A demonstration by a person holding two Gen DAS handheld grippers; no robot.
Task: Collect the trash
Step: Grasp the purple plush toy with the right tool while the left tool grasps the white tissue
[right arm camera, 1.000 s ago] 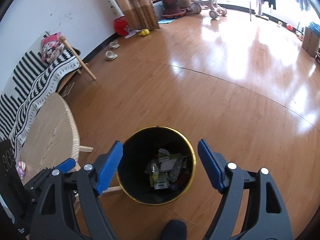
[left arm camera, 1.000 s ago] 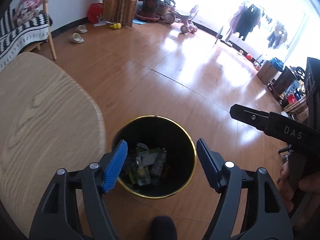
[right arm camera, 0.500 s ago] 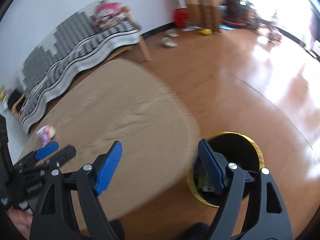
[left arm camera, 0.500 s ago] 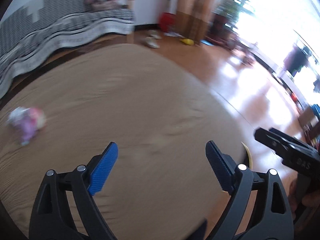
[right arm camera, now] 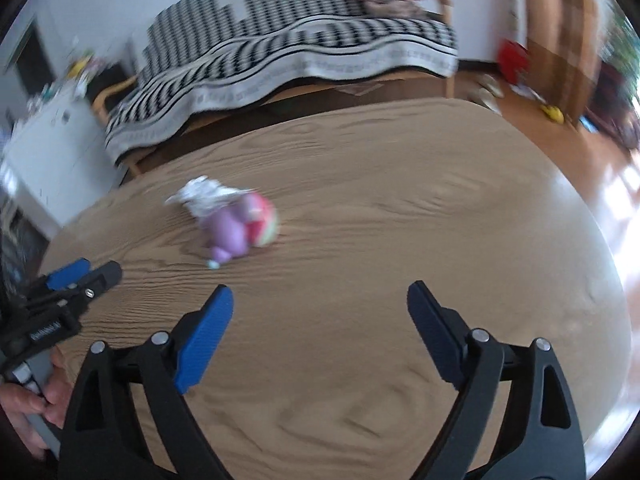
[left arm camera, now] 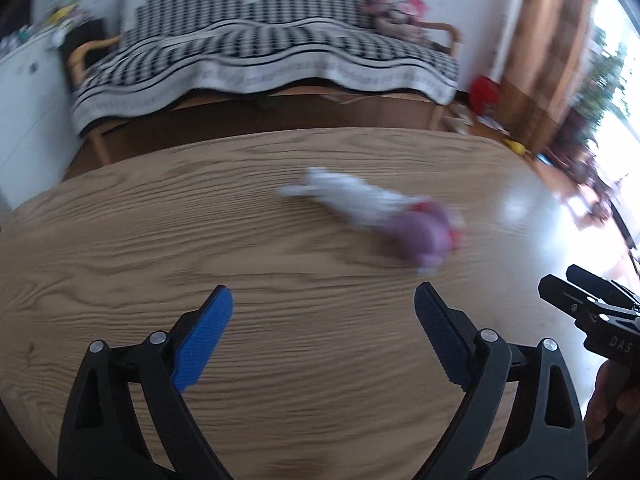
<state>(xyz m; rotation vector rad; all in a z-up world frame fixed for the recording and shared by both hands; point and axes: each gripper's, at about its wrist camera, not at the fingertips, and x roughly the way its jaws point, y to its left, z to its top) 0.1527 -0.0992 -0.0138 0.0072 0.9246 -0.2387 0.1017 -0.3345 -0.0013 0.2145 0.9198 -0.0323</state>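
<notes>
The table (left arm camera: pixel 120 240) lies bare all around the crumpled wrapper (left arm camera: pixel 384 216), its only obstacle; a draped bench (left arm camera: pixel 280 60) stands beyond the table's far edge.

2 wrist fisheye views, each looking forward and down along its own fingers onto the same table (left arm camera: pixel 120 248).

Both sit close above the wood top and face the striped sofa (left arm camera: pixel 280 56) across the upper frame. They share the crumpled wrapper (left arm camera: pixel 384 216), right of centre in the left view and left of centre (right arm camera: pixel 232 220) in the right; each catches the other hand-held gripper at a lower edge.
</notes>
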